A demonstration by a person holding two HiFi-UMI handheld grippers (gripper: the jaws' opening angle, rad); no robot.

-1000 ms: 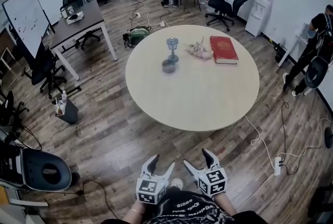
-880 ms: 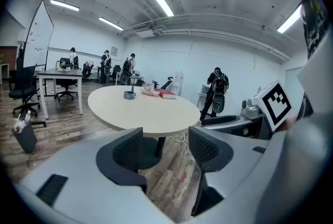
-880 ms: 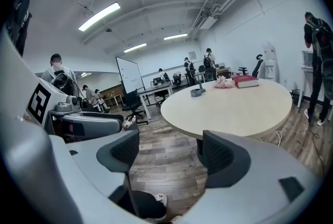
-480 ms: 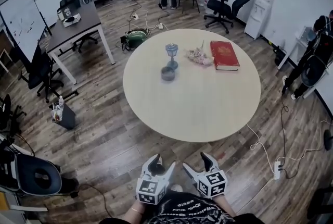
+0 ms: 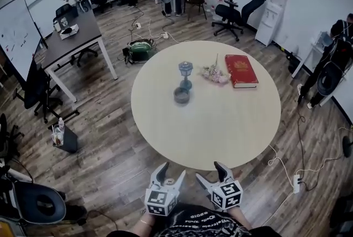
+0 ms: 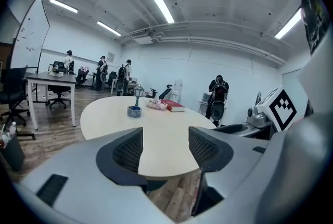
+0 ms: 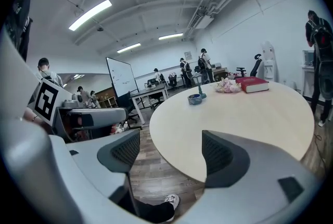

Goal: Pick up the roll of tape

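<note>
The roll of tape (image 5: 181, 95) is a small grey ring lying flat on the round beige table (image 5: 220, 131), left of centre. It shows far off in the left gripper view as the roll of tape (image 6: 134, 111) and in the right gripper view as the roll of tape (image 7: 195, 99). My left gripper (image 5: 170, 174) and right gripper (image 5: 209, 172) hang side by side below the table's near edge, over the wood floor. Both stand open with nothing between their jaws, well short of the tape.
Behind the tape stands a small blue lantern-like ornament (image 5: 185, 74). A bunch of dried flowers (image 5: 214, 73) and a red book (image 5: 241, 70) lie to its right. Office chairs, desks, a whiteboard (image 5: 15, 32), floor cables and several people surround the table.
The table and its objects have slid lower and nearer in the head view, so its near edge now lies just ahead of the grippers. Both grippers keep their pose.
</note>
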